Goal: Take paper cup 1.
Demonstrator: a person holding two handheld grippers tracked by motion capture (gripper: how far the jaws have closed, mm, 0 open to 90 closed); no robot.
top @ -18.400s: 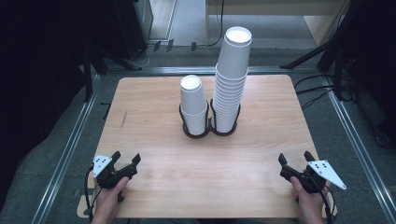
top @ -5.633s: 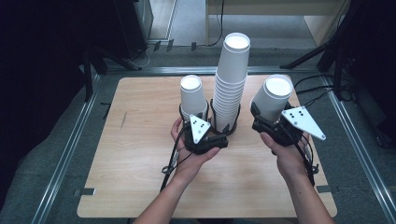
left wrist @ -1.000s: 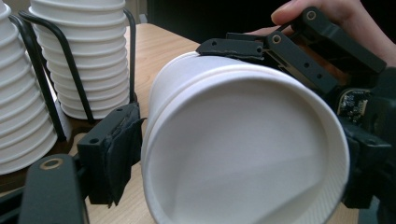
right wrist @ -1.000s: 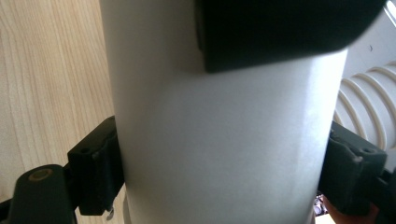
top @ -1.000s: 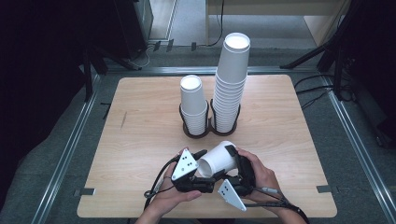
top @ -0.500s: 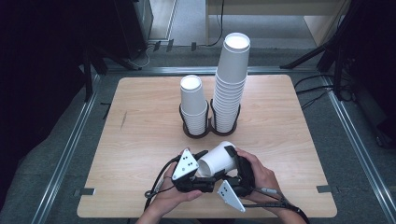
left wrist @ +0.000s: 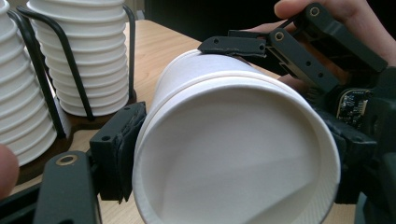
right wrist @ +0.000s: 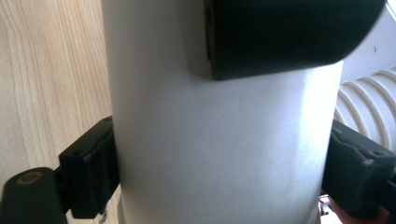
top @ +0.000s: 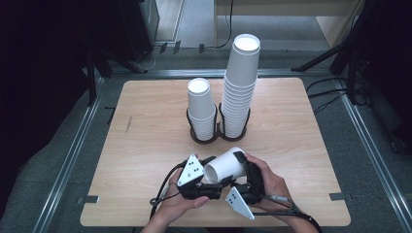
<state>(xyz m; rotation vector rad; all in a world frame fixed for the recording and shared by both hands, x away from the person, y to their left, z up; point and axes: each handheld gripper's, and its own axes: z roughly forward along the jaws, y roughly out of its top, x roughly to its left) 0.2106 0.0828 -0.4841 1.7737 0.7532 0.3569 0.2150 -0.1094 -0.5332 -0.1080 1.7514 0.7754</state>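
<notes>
- The left tool [top: 210, 180] has just closed on the paper cup's [top: 226, 167] rim.
- The right tool [top: 243, 170] has been opening, its pads still touching the cup.

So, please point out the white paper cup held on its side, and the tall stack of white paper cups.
White paper cup held on its side [top: 228, 166], high view, side wall.
Tall stack of white paper cups [top: 239, 97], high view, mid-height.

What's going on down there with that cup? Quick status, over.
Left gripper has just closed on the paper cup's rim end. Right gripper around its body, jaws just easing open. Cup tilted above table. Both cup stacks stand clear behind.
</notes>
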